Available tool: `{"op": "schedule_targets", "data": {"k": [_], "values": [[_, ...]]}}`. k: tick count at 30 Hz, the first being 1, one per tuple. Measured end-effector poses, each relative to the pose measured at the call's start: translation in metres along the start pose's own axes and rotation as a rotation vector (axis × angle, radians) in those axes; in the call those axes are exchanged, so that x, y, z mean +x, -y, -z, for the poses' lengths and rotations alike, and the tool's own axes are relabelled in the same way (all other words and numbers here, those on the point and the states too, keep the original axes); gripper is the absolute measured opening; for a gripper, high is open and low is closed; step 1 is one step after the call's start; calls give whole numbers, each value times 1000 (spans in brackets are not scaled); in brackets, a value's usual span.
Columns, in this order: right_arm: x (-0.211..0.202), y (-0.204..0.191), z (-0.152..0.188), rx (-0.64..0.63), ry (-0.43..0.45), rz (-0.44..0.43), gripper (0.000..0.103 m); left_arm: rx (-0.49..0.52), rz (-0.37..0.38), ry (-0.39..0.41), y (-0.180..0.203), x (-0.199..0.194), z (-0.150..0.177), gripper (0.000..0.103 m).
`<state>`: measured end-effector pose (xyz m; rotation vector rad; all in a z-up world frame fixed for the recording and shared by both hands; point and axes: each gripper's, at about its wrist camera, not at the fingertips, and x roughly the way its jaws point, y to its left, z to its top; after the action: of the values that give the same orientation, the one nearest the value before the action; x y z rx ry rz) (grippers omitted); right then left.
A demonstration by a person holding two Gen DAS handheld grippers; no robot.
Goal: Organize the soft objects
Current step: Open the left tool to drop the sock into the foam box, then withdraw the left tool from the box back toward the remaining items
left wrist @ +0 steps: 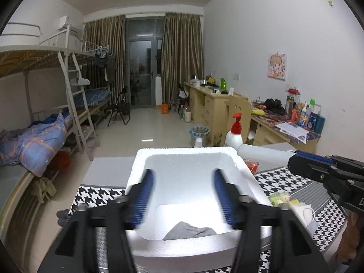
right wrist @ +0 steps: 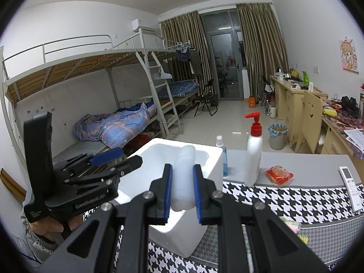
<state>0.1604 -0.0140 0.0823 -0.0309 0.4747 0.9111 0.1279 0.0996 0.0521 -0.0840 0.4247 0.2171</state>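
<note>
A white foam box (left wrist: 184, 159) stands on the houndstooth cloth; it also shows in the right wrist view (right wrist: 159, 150). A grey cloth (left wrist: 188, 231) lies inside it at the near wall. My left gripper (left wrist: 183, 195) is open and empty, fingers held over the box. My right gripper (right wrist: 183, 188) is shut on a translucent white soft tube (right wrist: 184, 177) and holds it above the box's near right corner. In the left wrist view the tube (left wrist: 264, 153) reaches toward the box from the right.
A white pump bottle with red top (right wrist: 253, 159), a small blue spray bottle (right wrist: 224, 157), a red packet (right wrist: 278, 175) and a remote (right wrist: 351, 188) are on the table. A face mask (left wrist: 307, 213) and yellow-green packets (left wrist: 278, 198) lie right of the box.
</note>
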Motion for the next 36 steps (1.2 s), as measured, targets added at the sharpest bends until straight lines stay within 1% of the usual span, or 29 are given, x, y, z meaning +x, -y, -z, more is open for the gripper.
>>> {"op": "schedule_targets", "data": {"k": [1,2,4,9,13,29,30,31,32,33,34,35,36], "values": [[2,-1,0,-1,-3,-1,21,-3,-5,8,-1,-3,0,71],[3,-1,-1,-2,-6,-1,21,-6,-10,10,-3,-3,0,74],[8,-3,-1,-5,-16,-3,21,-19,-28,22,-7,-7,0,85],[17,-9,-2,-19,-34,-9,21,-68,-53,43,-22,-13,1,96],[23,-12,-3,-22,-46,-16,21,-75,-97,58,-28,-17,3,102],[46,-33,-7,-55,-83,-50,22,-80,-157,77,-47,-34,15,102],[48,-33,-8,-50,-84,-56,26,-81,-160,78,-48,-36,16,102],[49,-33,-8,-45,-84,-58,26,-83,-162,78,-49,-37,17,102],[51,-33,-8,-43,-86,-57,30,-82,-163,79,-49,-37,18,102],[52,-33,-8,-43,-89,-56,44,-81,-164,79,-49,-38,19,102],[53,-34,-8,-43,-88,-55,55,-78,-166,78,-50,-38,20,102],[52,-34,-8,-42,-77,-52,72,-77,-166,79,-49,-39,20,102],[49,-35,-7,-44,-56,-44,76,-77,-165,80,-50,-39,20,102]]}}
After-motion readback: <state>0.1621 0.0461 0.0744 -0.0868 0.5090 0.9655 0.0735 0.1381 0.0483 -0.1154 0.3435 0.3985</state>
